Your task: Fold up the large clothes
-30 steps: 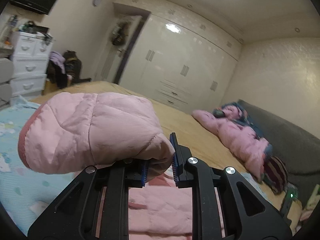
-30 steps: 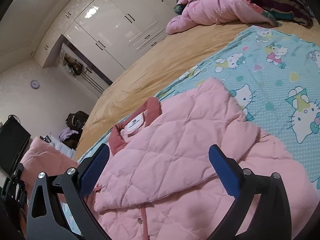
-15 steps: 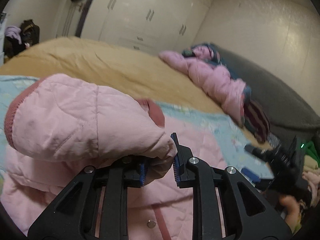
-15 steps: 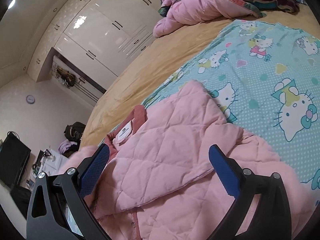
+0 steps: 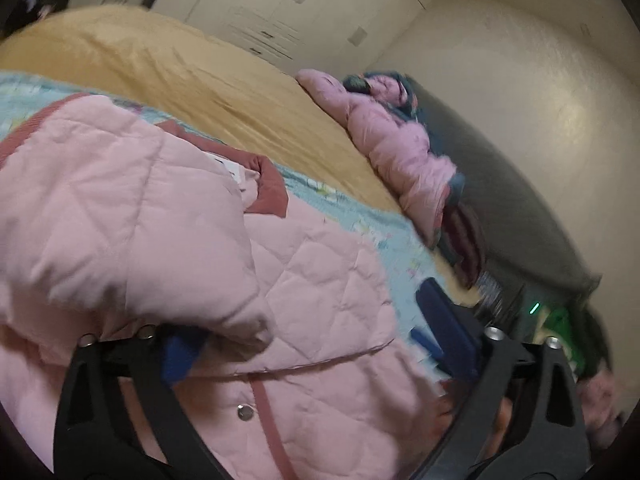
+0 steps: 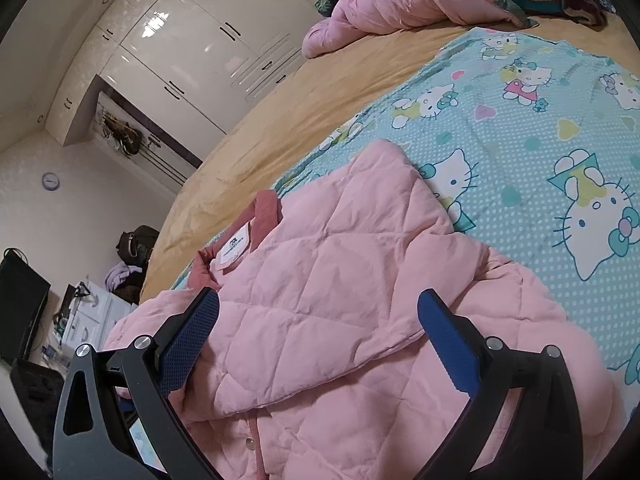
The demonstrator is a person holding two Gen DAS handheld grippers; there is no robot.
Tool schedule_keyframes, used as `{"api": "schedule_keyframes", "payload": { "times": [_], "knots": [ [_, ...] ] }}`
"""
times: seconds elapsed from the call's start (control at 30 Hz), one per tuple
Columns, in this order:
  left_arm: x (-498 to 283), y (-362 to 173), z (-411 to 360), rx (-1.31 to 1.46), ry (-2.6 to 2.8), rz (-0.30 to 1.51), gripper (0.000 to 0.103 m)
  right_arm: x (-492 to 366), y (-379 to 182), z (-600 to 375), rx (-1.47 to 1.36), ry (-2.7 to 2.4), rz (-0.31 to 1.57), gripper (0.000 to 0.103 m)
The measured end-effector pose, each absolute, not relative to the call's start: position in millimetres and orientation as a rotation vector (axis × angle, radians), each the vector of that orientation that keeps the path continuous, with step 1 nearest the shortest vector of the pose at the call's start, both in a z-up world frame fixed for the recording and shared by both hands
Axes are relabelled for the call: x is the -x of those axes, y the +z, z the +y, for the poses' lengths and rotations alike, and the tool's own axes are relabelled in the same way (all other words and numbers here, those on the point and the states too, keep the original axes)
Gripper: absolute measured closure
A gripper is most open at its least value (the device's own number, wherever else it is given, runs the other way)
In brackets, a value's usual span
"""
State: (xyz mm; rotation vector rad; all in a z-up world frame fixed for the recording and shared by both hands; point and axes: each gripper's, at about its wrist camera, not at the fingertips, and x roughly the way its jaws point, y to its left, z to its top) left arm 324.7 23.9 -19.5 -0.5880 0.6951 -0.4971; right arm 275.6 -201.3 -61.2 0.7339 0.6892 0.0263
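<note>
The pink quilted jacket [image 6: 340,300] lies front-up on the bed [image 6: 280,92], one sleeve [image 5: 120,232] draped across its chest. The left hand-held gripper [image 5: 320,344] looks spread wide — blur hides whether a pad touches cloth — so lay that sleeve flat. The right hand-held gripper [image 6: 320,336] hovers open and empty — use it to smooth.

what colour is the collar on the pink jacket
Dusty red, darker than the pink quilting; the collar shows best in the right wrist view.

left view motion-blurred throughout | sleeve [image 5: 120,232] covers our left gripper's [image 5: 312,344] left finger tip | jacket [image 6: 340,320] hem cut off by bottom edge | label [image 6: 234,246] print too small to read
</note>
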Motion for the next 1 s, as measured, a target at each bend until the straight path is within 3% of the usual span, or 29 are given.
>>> {"api": "schedule_keyframes", "payload": {
  "times": [0.23,0.3,0.37,0.47,0.63,0.83,0.9,1.0],
  "knots": [
    [-314.9,-30.9,75.8,0.832,-0.234,0.588,0.010,-278.1,-63.5,-197.0,-0.746,0.048,0.697,0.004],
    [-313.3,-33.7,83.8,0.828,-0.195,0.562,0.024,-277.7,-63.2,-197.8,-0.750,0.050,0.694,0.004],
    [-313.5,-36.9,89.3,0.846,-0.178,0.538,0.074,-276.8,-62.9,-199.6,-0.754,0.046,0.689,0.004],
    [-310.6,-23.9,86.2,0.792,-0.227,0.465,0.086,-275.3,-63.3,-203.7,-0.770,0.041,0.681,0.004],
    [-308.3,7.5,37.9,0.631,-0.434,0.431,0.086,-270.7,-62.2,-211.4,-0.792,0.030,0.662,0.004],
    [-317.7,-7.6,-16.2,0.586,-0.593,0.574,0.085,-262.5,-61.8,-228.9,-0.839,-0.006,0.626,0.004],
    [-321.5,-15.6,-22.9,0.588,-0.616,0.627,0.075,-261.4,-63.1,-233.3,-0.856,-0.014,0.626,0.004],
    [-326.2,-23.6,-26.5,0.608,-0.657,0.681,0.045,-261.2,-66.2,-236.2,-0.884,-0.007,0.630,0.004]
  ]
}}
